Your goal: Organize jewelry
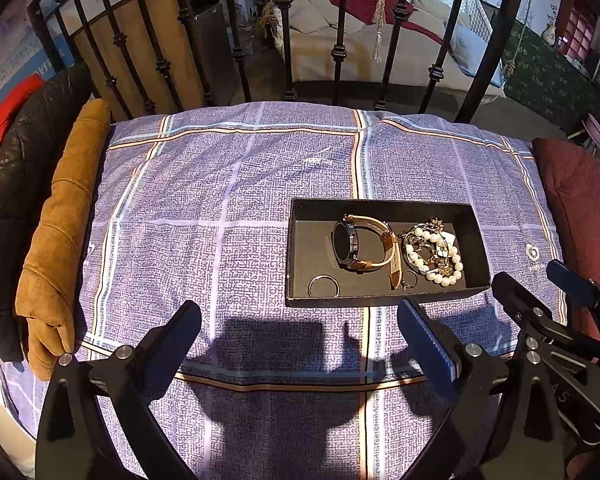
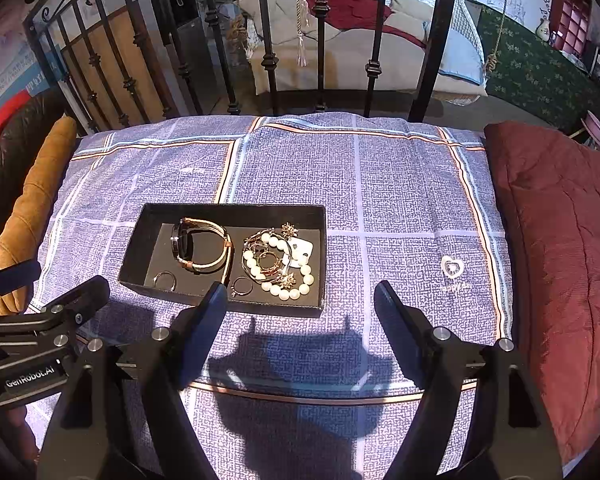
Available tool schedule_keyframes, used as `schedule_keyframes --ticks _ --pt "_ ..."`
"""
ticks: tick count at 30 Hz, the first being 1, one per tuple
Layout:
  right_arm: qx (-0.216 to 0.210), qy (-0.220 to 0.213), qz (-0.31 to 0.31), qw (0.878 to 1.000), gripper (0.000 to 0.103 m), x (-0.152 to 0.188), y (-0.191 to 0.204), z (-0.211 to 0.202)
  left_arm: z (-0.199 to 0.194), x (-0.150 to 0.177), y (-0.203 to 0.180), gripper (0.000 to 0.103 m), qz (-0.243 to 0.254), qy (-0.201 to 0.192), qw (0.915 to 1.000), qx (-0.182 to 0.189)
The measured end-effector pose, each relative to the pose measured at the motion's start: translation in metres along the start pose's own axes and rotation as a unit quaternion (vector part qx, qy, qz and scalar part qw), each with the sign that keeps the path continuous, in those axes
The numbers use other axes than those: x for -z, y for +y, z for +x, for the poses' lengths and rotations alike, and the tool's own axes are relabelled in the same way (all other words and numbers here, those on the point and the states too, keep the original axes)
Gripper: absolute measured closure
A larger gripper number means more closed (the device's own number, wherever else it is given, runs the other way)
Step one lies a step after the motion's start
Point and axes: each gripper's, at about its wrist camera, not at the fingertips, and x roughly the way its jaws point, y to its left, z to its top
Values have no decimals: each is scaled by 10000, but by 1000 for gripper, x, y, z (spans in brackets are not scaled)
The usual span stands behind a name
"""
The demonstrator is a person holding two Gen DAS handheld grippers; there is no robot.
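A shallow black box (image 1: 380,205) (image 2: 140,240) lies on the purple checked cloth (image 1: 220,200) (image 2: 400,208). Inside it a black-faced watch with a tan strap (image 1: 346,242) (image 2: 186,246) stands on edge. Right of it a white pearl bracelet (image 1: 436,258) (image 2: 288,276) is tangled with gold pieces, and two thin rings (image 1: 323,285) (image 2: 242,286) lie near the front wall. My left gripper (image 1: 300,318) hangs open with nothing between its fingers, short of the box's front edge. My right gripper (image 2: 300,300) is open too, empty, just in front of the box's right corner.
A black iron railing (image 1: 288,40) (image 2: 320,40) stands behind the cloth. A tan cushion (image 1: 60,240) and a black quilted one (image 1: 16,184) flank the left side, a dark red cushion (image 2: 560,260) the right. A small heart logo (image 2: 452,268) marks the cloth.
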Motion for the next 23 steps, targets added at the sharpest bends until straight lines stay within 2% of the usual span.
schedule_keyframes --ticks 8,12,15,19,23 --pt "28 -13 7 10000 28 -2 -2 1 1 -2 -1 7 5 -16 10000 -50" --pt "35 -16 25 10000 28 -3 -4 1 -3 0 0 9 -14 -273 9996 -110" --pt "43 -14 34 10000 28 -3 -5 1 -3 -1 -4 7 132 -284 9993 -215" --pt "48 -6 45 10000 28 -2 -5 1 3 -4 -2 7 26 102 9999 -26" --pt "45 -18 41 10000 28 -1 -5 0 2 -1 0 7 -68 72 9999 -50"
